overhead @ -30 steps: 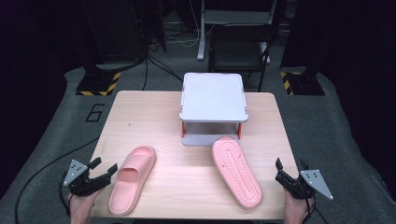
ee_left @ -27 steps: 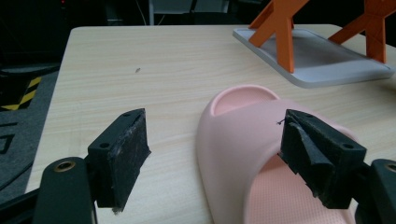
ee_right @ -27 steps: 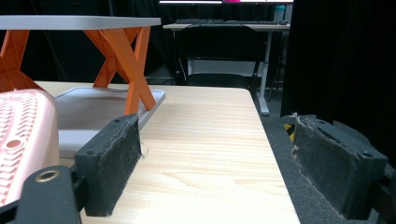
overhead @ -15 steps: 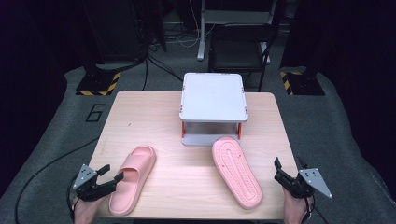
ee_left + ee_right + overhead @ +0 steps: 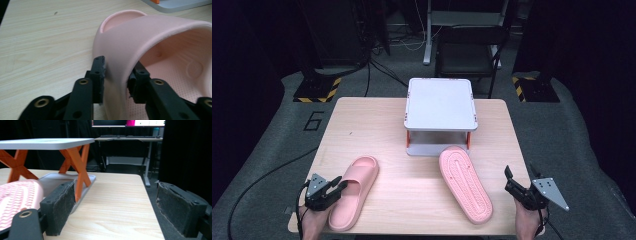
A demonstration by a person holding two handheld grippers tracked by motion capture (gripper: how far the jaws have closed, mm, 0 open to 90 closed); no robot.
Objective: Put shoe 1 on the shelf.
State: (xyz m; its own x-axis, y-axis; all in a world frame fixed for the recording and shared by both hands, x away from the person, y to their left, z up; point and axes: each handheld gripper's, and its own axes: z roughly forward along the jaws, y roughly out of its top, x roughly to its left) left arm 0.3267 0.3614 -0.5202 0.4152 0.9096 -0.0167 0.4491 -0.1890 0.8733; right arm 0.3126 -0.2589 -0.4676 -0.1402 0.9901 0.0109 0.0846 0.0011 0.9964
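Slippers, two pink ones, lie on the desk (image 5: 377, 120) in front of a small white stand (image 5: 440, 102) with orange legs.

Left slipper (image 5: 353, 191) sits upright near the front left edge, toe pointing away and a bit right. Left gripper (image 5: 336, 188) is at its outer side by the strap. In the left gripper view its jaws have just been closing and the pads now pinch the strap (image 5: 130, 42) wall, one pad outside, one inside the foot opening. Strap wall looks slightly squeezed between them. Sole is flat on the desk, not lifted as far as the high view shows.

Right slipper (image 5: 464, 182) lies sole up, ribbed tread showing, toe end close to the stand base, heel toward the front edge. It is angled, heel out to the right.

Right gripper (image 5: 510, 181) hovers at the front right corner of the desk, just beside the right slipper's heel, not touching it. Jaws stand wide in the right gripper view, nothing between the pads; the sole-up slipper shows at the left of that view beyond the left pad.

Slippers are well apart, bare desk between them.
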